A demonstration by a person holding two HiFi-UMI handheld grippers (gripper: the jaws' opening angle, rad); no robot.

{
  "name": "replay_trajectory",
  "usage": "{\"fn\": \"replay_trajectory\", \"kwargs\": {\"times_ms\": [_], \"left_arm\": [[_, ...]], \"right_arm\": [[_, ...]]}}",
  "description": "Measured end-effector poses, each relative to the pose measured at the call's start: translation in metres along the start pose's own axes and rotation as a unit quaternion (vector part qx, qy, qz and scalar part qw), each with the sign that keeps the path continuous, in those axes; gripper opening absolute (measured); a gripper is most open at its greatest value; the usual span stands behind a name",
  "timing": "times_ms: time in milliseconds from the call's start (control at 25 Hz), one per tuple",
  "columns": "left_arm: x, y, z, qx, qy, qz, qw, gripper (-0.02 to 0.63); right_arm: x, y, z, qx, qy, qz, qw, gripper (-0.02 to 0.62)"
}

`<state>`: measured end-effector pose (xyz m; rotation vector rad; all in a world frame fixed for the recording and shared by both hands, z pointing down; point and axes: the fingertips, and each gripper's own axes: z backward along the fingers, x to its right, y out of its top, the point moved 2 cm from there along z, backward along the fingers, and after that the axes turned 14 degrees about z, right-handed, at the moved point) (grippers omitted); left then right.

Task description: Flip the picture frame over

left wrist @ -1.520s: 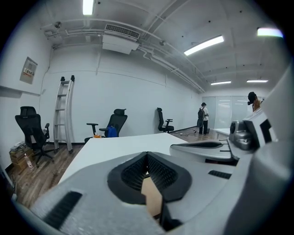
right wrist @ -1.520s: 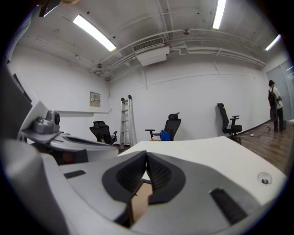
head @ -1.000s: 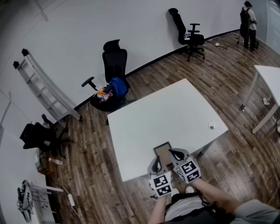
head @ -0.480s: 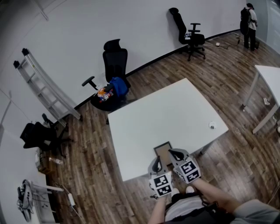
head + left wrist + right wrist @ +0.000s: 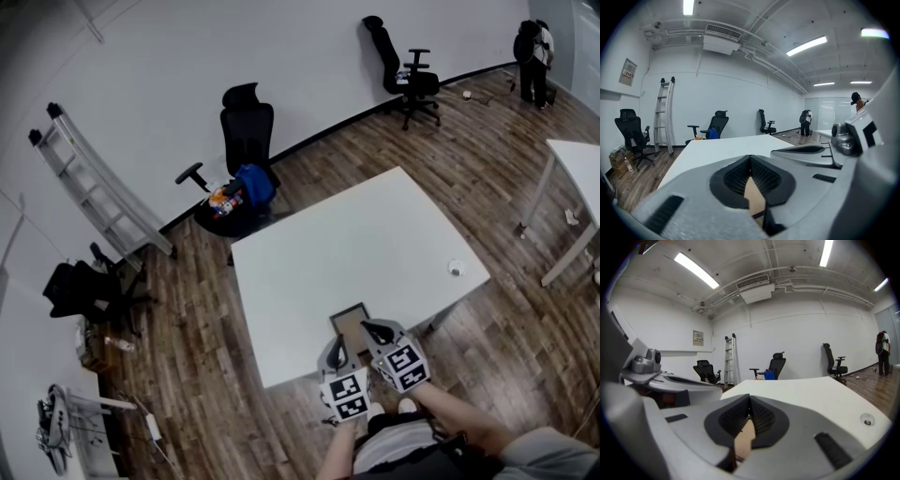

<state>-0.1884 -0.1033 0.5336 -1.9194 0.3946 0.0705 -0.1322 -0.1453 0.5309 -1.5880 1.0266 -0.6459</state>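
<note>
Left claw (image 5: 335, 349) and right claw (image 5: 372, 329), both pressed together, sit over the picture frame (image 5: 349, 320) beside the near edge of the bench (image 5: 356, 234), bare top ahead.

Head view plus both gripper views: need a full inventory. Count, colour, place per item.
table: 1, white, centre of the room
picture frame: 1, dark rim with brown panel up, flat at the table's near edge
small round thing: 1, pale, near the table's right edge
office chairs: 3, black, two along the far wall, one at left
blue bag: 1, on the nearest wall chair
ladder: 1, silver, leaning on the wall at left
second table: 1, white, right edge of view
person: 1, dark clothes, standing in the far corner
left gripper: 1, grey, shut, tips at the frame's near edge
right gripper: 1, grey, shut, beside it
</note>
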Motion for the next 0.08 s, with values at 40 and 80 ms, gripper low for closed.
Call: {"fn": "replay_trajectory", "kwargs": {"times_ms": [40, 80], "left_arm": [[0.0007, 0.0004, -0.0005, 0.0, -0.001, 0.0, 1.0, 0.003], [0.0015, 0.0007, -0.0011, 0.0, -0.001, 0.0, 1.0, 0.003]], "right_arm": [[0.0006, 0.0003, -0.0001, 0.0, 0.0, 0.001, 1.0, 0.002], [0.0013, 0.0006, -0.0001, -0.001, 0.0, 0.002, 1.0, 0.002]]}}
